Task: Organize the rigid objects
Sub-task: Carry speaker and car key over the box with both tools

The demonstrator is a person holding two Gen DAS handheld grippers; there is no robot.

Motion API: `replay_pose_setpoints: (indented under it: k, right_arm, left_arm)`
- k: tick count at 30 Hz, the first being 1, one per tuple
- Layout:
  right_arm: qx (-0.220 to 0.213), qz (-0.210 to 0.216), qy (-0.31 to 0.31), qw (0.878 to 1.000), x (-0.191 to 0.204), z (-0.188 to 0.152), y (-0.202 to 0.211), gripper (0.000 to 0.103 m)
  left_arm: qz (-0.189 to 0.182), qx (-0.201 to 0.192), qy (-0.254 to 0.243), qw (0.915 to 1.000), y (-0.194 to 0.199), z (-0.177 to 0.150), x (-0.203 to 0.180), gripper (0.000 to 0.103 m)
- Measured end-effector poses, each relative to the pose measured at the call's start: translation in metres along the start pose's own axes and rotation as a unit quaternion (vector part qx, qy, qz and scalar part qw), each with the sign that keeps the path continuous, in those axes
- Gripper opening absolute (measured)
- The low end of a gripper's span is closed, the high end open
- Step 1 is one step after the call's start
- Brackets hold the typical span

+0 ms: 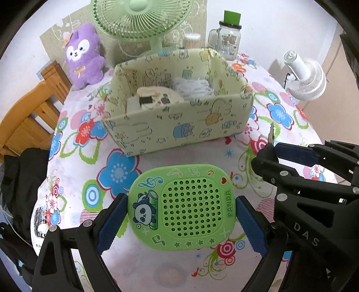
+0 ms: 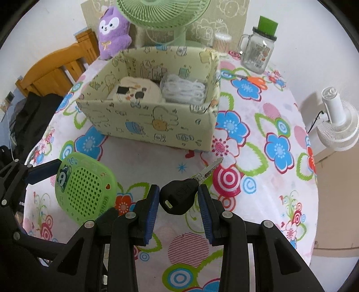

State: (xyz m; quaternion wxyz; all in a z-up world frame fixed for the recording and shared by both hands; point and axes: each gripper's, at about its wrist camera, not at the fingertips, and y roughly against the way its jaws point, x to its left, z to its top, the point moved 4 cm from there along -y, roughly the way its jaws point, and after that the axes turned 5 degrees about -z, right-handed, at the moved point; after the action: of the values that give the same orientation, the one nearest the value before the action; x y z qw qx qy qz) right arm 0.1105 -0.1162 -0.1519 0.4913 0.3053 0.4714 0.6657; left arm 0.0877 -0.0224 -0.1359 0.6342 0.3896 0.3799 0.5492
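Note:
My left gripper point(image 1: 181, 200) is shut on a green perforated panda case point(image 1: 186, 209), its blue pads pressing the case's left and right edges a little above the flowered tablecloth. The case point(image 2: 85, 188) also shows at the left of the right wrist view. My right gripper point(image 2: 178, 189) is shut on the black head of a key point(image 2: 179, 197), whose metal blade points toward the box. In the left wrist view the key blade point(image 1: 272, 134) sticks up from the right gripper point(image 1: 276, 149). An open patterned box point(image 1: 179, 125) point(image 2: 145, 121) stands beyond both grippers and holds a cream pouch and a white cord bundle.
Behind the box stand a green fan point(image 1: 143, 20), a purple plush point(image 1: 84, 56), a swab pot point(image 1: 191, 40) and a glass jar with a green lid point(image 1: 228, 38). A white fan point(image 2: 338, 121) is off the table's right edge. Wooden chair point(image 1: 29, 116) and black bag at left. Orange scissors point(image 2: 255, 80) lie near the jar.

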Motion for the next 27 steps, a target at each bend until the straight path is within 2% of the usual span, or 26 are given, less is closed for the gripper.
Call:
replay_pose_setpoints:
  k: [14,27]
  right_arm:
    - [-0.036,0.001,0.005,0.999,-0.005,0.026,0.034,0.038]
    - [-0.054,0.006,0.007,0.998,-0.002,0.055,0.046,0.038]
  left_arm:
    - [0.010,-0.033,0.001,0.9994,0.028,0.026,-0.003,0.095]
    - [0.018,-0.047,0.002,0.9987,0.038,0.052,0.006,0.095]
